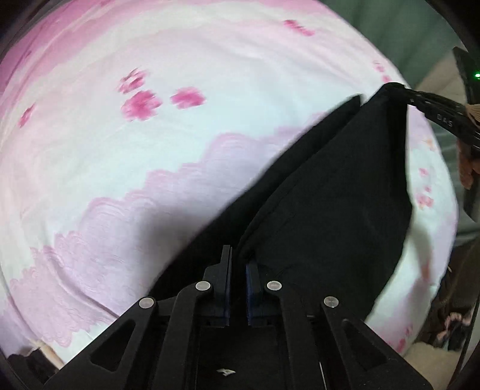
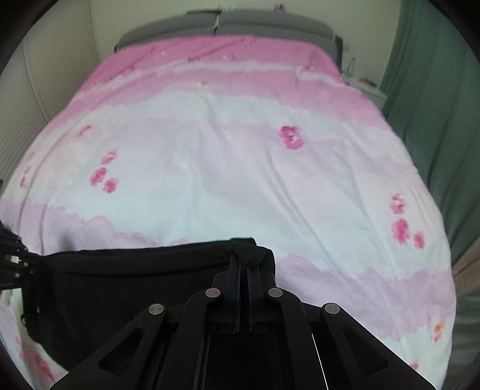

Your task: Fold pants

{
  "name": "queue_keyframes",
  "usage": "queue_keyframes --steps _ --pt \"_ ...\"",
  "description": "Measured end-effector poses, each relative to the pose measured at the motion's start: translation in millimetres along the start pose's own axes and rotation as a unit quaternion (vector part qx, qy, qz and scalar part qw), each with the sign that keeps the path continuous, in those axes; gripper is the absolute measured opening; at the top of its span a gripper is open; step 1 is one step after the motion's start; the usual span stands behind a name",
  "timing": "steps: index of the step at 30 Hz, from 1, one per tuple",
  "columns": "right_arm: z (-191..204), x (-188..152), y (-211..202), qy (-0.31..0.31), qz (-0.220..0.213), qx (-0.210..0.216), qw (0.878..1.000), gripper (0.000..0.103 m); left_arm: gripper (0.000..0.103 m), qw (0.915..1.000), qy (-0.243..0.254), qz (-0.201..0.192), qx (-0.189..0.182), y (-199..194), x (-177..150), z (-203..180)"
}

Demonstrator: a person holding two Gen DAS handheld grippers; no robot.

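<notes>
A bed fills both views, covered by a duvet (image 2: 240, 180) in bands of white and pink with scalloped borders and scattered magenta flower prints (image 2: 291, 137). At the far end of the bed stands a grey padded headboard (image 2: 225, 22) against a cream wall (image 2: 60, 54). Along the bed's right side hangs a green curtain (image 2: 435, 105), and near the far right corner a small white bedside table (image 2: 367, 87) carries a few small items too tiny to identify.

The black pants (image 1: 330, 195) are held up over the near edge of the bed, stretched between the two tools, with the cloth hanging down onto the duvet below. The left gripper (image 1: 238, 264) has its jaws nearly together on one end of the fabric's upper edge, clamping it. The right gripper (image 2: 243, 264) is likewise pinched on a bunched fold of the pants at the other end. In the left wrist view, the right tool appears at the upper right, with the cloth pulled to a point there. A dark shadow of the cloth falls on the duvet beside it.
</notes>
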State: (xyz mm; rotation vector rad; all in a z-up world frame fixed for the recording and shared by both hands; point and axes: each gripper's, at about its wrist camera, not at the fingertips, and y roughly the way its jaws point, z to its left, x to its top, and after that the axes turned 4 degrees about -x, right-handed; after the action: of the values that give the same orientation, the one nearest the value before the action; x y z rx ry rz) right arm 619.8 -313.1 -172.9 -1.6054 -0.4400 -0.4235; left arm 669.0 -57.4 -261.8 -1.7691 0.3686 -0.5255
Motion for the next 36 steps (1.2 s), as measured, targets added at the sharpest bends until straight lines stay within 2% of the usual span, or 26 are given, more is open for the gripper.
queue_keyframes --steps 6,8,10,11,12,13,15,16,18,20,24,26,27,29,30,33,36 --pt "17.9 10.4 49.7 -0.04 0.041 -0.025 0.998 0.004 0.01 0.9992 -0.009 0.028 0.028 24.3 6.1 7.4" --pt "21.4 9.8 62.5 -0.042 0.055 -0.025 0.997 0.004 0.018 0.9989 -0.025 0.025 0.032 26.8 8.6 10.6" --pt "21.8 7.8 64.1 -0.029 0.06 -0.016 0.998 0.015 0.038 0.9979 -0.054 0.006 0.036 23.2 11.7 12.9" --pt "21.2 7.0 60.6 -0.021 0.057 -0.021 0.998 0.036 0.042 0.9965 -0.076 -0.02 0.029 9.5 9.5 19.3" --pt "21.6 6.8 53.8 -0.015 0.046 -0.028 0.998 0.055 0.05 0.9948 -0.089 -0.041 0.028 -1.6 6.3 23.1" --pt "24.9 6.7 45.0 -0.012 0.028 -0.037 0.999 0.059 0.058 0.9923 -0.1 -0.064 0.038 -14.3 1.5 26.7" --pt "31.5 6.0 14.8 -0.017 -0.017 -0.058 0.998 0.06 0.061 0.9823 -0.121 -0.125 0.07 -51.8 -23.0 32.4" --pt "35.8 5.2 2.3 -0.023 -0.029 -0.062 0.997 0.06 0.063 0.9786 -0.127 -0.142 0.077 -64.6 -33.6 39.0" --pt "49.0 -3.8 -31.2 -0.035 -0.058 -0.052 0.996 0.066 0.067 0.9667 -0.157 -0.18 0.091 -95.0 -76.4 56.5" --pt "64.7 -17.9 -60.2 -0.047 -0.077 -0.031 0.995 0.073 0.067 0.9592 -0.184 -0.191 0.098 -108.1 -117.4 62.6" --pt "104.9 -54.5 -90.7 -0.07 -0.081 0.001 0.994 0.075 0.067 0.9557 -0.21 -0.174 0.112 -106.4 -185.6 61.4" --pt "133.5 -78.8 -96.4 -0.097 -0.075 0.013 0.992 0.075 0.067 0.9548 -0.232 -0.165 0.084 -96.2 -214.1 64.7" --pt "144.7 -88.4 -97.1 -0.106 -0.069 0.017 0.992 0.075 0.067 0.9516 -0.249 -0.166 0.072 -95.4 -226.0 68.8" --pt "164.3 -107.1 -95.9 -0.117 -0.052 0.025 0.991 0.075 0.066 0.9442 -0.279 -0.167 0.054 -82.8 -237.6 74.4" --pt "173.5 -118.5 -93.2 -0.114 -0.034 0.027 0.993 0.075 0.065 0.9356 -0.308 -0.169 0.038 -73.2 -245.1 85.3" --pt "190.9 -144.5 -84.2 -0.094 0.026 0.058 0.994 0.075 0.055 0.9214 -0.346 -0.177 -0.012 -54.9 -249.1 105.4" --pt "202.7 -160.3 -76.1 -0.077 0.067 0.076 0.992 0.075 0.043 0.9176 -0.352 -0.181 -0.038 -43.3 -241.5 115.7"
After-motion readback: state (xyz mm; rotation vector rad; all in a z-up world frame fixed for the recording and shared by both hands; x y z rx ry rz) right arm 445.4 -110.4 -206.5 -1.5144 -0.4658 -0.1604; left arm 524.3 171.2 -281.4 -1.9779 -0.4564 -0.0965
